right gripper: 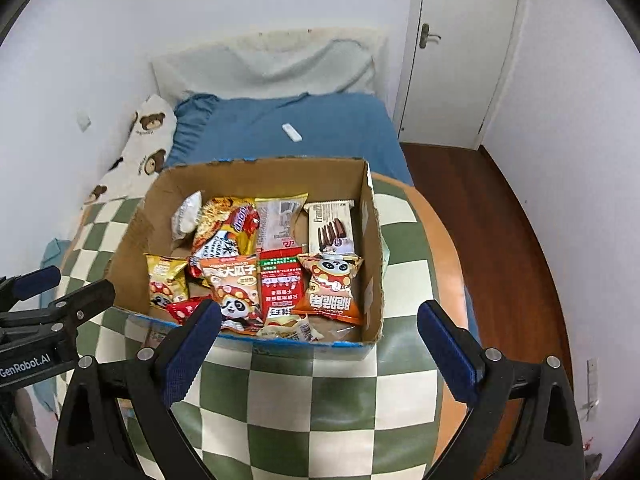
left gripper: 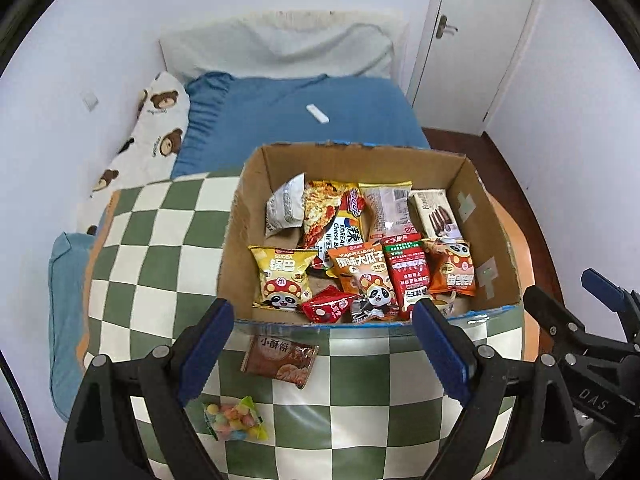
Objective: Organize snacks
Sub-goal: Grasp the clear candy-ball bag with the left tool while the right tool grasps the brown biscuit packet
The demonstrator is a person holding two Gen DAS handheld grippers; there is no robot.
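A cardboard box (left gripper: 476,216) full of several snack packets stands on a green-and-white checked cloth; it also shows in the right wrist view (right gripper: 368,240). In front of the box lie a brown biscuit packet (left gripper: 280,360) and a clear bag of coloured candies (left gripper: 235,420). My left gripper (left gripper: 320,340) is open and empty, just above the brown packet. My right gripper (right gripper: 320,344) is open and empty, in front of the box's near wall. The right gripper also shows at the right edge of the left wrist view (left gripper: 568,304).
The checked cloth (left gripper: 160,232) covers a round table with an orange rim (right gripper: 452,248). Behind it is a bed with a blue sheet (left gripper: 288,116), a white remote (left gripper: 318,114) and a bear-print pillow (left gripper: 156,128). A white door (right gripper: 460,48) and wood floor (right gripper: 492,208) are at the right.
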